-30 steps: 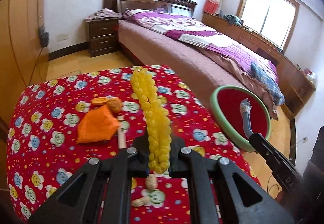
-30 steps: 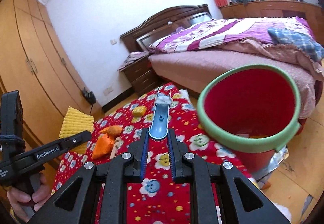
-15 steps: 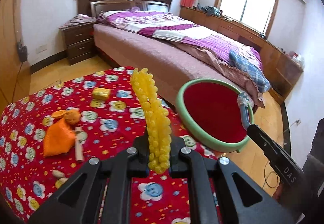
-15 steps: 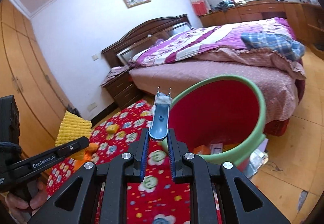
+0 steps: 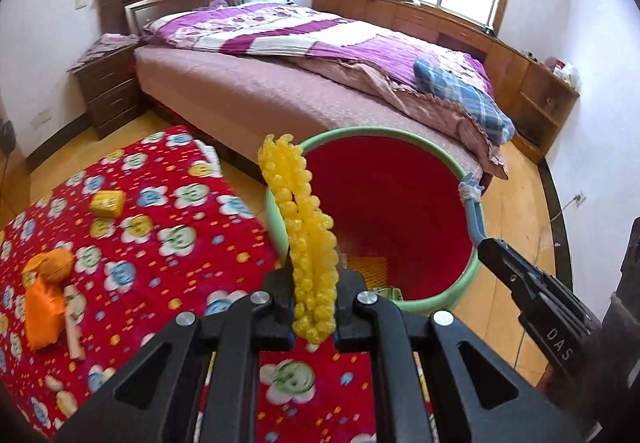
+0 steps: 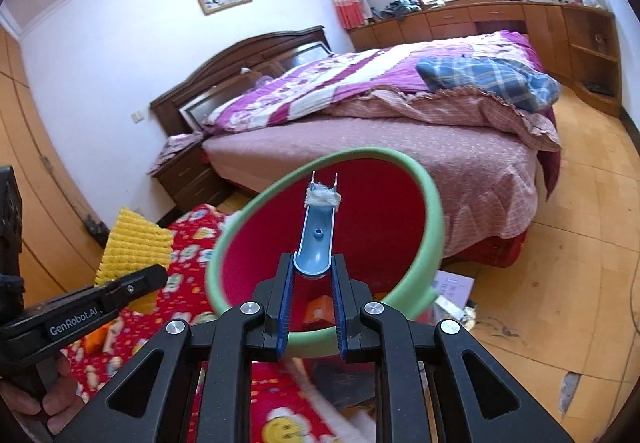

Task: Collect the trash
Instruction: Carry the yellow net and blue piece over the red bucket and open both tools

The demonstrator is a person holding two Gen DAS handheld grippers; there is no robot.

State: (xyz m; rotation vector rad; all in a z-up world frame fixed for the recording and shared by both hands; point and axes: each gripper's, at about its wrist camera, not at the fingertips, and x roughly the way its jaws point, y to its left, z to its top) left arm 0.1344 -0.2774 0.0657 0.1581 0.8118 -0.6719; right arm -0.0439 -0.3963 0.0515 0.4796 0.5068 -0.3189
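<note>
Both grippers have swung from over the tabletop [image 5: 132, 243] toward the bin [image 5: 440, 147]. Left gripper [image 5: 314, 283] jaws pinch the yellow foam net [image 5: 300, 211] at its lower end: light, soft, springy. Right gripper [image 6: 312, 283] jaws clamp the blue razor [image 6: 318, 231] by its stiff, slick handle.

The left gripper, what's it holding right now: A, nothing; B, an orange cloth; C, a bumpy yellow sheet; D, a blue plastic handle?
C: the left gripper is shut on the bumpy yellow sheet, held beside the red bin.

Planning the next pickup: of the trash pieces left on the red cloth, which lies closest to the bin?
The small yellow block. It lies alone near the cloth's far end, closer to the bin than the orange bag by the near-left edge.
</note>
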